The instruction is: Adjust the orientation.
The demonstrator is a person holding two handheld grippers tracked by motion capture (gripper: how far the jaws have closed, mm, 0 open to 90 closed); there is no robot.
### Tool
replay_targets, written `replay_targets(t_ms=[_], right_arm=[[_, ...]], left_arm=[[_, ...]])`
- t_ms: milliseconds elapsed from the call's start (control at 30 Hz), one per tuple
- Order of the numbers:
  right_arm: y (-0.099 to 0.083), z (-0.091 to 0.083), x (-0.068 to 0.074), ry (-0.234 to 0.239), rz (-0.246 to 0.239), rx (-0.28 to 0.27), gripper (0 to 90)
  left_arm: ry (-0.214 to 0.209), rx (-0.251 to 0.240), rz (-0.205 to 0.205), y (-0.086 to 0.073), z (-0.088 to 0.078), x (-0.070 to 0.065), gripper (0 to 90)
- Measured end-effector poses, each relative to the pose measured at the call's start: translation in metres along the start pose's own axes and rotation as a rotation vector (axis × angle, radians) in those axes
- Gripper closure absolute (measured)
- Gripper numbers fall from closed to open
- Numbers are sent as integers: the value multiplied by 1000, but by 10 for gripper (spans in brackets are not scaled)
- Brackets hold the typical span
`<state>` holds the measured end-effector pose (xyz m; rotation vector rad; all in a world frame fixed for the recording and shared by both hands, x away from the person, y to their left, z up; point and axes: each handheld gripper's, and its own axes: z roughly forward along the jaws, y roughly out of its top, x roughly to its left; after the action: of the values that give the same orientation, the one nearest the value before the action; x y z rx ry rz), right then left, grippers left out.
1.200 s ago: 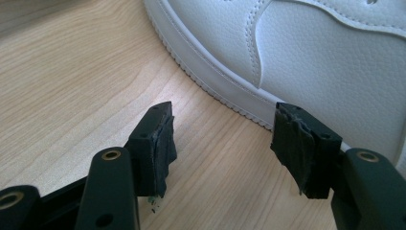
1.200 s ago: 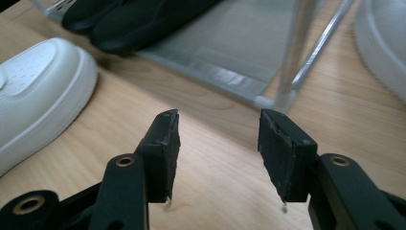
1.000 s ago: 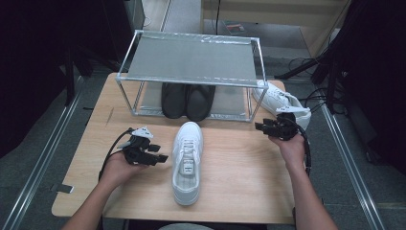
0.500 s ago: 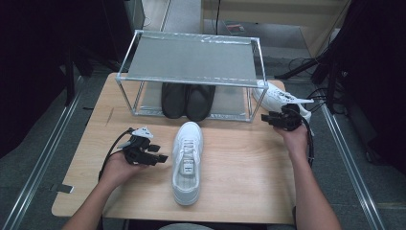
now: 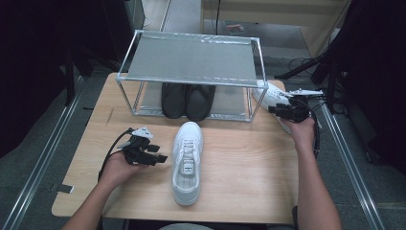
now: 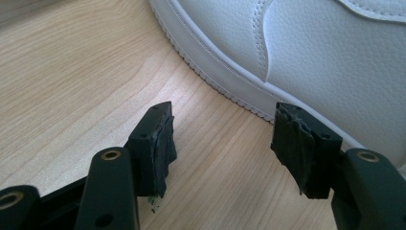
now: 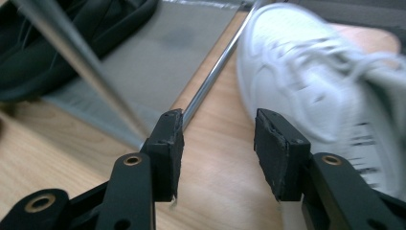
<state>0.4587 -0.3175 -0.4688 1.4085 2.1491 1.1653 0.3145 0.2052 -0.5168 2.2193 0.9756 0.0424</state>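
The second white shoe (image 5: 271,94) lay just right of the rack (image 5: 191,76). The right tongs (image 5: 282,111) were close before it, half open and empty. They could strike the rack's leg. The left tongs (image 5: 155,154) rested open, empty.

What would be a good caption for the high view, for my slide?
Two hand-held grippers at a wooden table: left gripper beside a white sneaker, right gripper near a second white sneaker.

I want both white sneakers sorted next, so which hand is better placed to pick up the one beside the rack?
Right. The right gripper has open jaws beside that white sneaker at the rack's right end. The left gripper sits by the middle sneaker.
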Motion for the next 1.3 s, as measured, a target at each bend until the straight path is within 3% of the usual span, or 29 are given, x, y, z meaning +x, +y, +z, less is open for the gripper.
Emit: replay_targets(t_ms=[100, 200, 267, 367, 467, 667, 767, 933, 1167, 1300], right_arm=[[7, -8, -7, 2, 28, -39, 558], [9, -16, -10, -41, 16, -84, 572], [13, -21, -14, -41, 12, -43, 574], [15, -29, -18, -83, 6, -66, 572], [14, -31, -25, -107, 16, -51, 569], [7, -19, -35, -83, 67, -35, 558], [8, -13, -34, -62, 71, -47, 567], [9, 0, -32, -40, 72, -14, 567], [11, 12, -29, -60, 61, 21, 595], [12, 13, -30, -70, 73, 30, 655]], left_arm=[[3, 4, 3, 0, 1, 0, 401], [5, -2, 1, 0, 0, 0, 401], [5, -4, -2, 0, 0, 0, 401], [8, -3, -1, -1, -1, 0, 401], [11, -6, -2, -3, -2, -1, 401], [16, -8, -11, -8, -5, -1, 400], [21, -14, -17, -11, -7, -1, 399], [30, -21, -27, -16, -11, -2, 398], [40, -21, -38, -23, -15, -2, 397], [43, -20, -41, -24, -15, -2, 396]])
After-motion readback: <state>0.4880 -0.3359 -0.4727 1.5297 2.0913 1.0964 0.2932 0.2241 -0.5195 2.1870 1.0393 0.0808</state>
